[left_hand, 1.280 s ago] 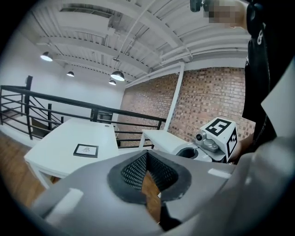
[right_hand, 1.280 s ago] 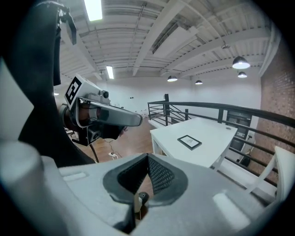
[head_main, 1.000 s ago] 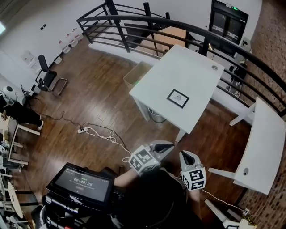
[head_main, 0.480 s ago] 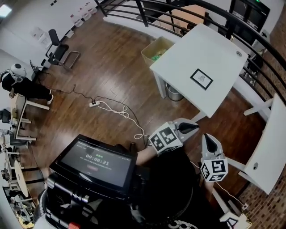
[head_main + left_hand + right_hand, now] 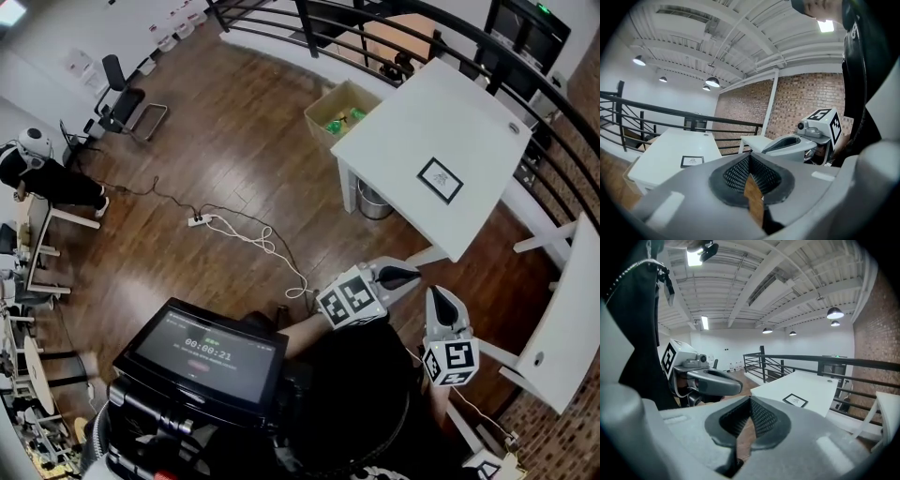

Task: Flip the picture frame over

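Observation:
The picture frame (image 5: 440, 180), black-edged with a white mat, lies flat, picture side up, on the white table (image 5: 412, 131). It also shows small and far off in the left gripper view (image 5: 692, 161) and the right gripper view (image 5: 795, 400). My left gripper (image 5: 412, 275) is shut and empty, held over the wooden floor short of the table's near corner. My right gripper (image 5: 440, 294) sits beside it, also shut with nothing in it. Each gripper sees the other: the right gripper (image 5: 765, 150) and the left gripper (image 5: 738, 386). Both are well apart from the frame.
A cardboard box (image 5: 339, 111) with green items stands by the table's far-left side, and a bin (image 5: 373, 202) sits under the table. A cable and power strip (image 5: 199, 220) lie on the floor. A second white table (image 5: 562, 328) is at the right, and a black railing (image 5: 375, 19) runs behind.
The head view has swung, so the table sits further right and higher in it. Both grippers have come up a little toward the table, still shut. The frame lies where it was.

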A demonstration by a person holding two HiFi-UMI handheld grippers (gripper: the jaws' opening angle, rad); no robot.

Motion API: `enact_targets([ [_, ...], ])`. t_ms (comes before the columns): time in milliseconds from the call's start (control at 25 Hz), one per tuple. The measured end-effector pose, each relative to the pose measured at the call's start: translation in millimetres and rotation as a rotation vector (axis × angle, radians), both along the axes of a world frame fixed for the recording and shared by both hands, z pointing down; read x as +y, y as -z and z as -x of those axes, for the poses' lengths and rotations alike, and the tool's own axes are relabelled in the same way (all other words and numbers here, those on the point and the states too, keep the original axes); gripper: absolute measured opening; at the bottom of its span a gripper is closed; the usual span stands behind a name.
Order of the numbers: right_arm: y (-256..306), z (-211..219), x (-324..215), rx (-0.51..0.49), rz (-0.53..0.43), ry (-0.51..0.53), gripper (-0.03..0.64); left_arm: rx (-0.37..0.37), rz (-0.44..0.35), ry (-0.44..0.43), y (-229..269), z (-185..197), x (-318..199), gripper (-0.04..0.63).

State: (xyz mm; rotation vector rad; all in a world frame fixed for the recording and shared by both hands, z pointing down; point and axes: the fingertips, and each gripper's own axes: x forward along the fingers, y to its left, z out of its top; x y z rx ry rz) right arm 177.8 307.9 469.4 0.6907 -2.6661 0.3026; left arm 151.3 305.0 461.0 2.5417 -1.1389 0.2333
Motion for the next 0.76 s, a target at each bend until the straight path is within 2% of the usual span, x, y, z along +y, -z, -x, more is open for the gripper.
enact_targets([
  [120,-3.3,38.6,9.8,0.008,-0.017,0.027,-0.008,-0.001,-0.006,-0.011,-4.4,29.0,9.4,0.014],
  [240,0.7,52.2,10.9,0.012,-0.034,0.053,-0.008,0.001,-0.012,-0.017,-2.5,35.6,10.1,0.014],
  [760,1.2,59.3,13.5,0.038,-0.051,0.071,-0.008,0.018,-0.022,-0.010,1.0,45.5,11.3,0.014],
])
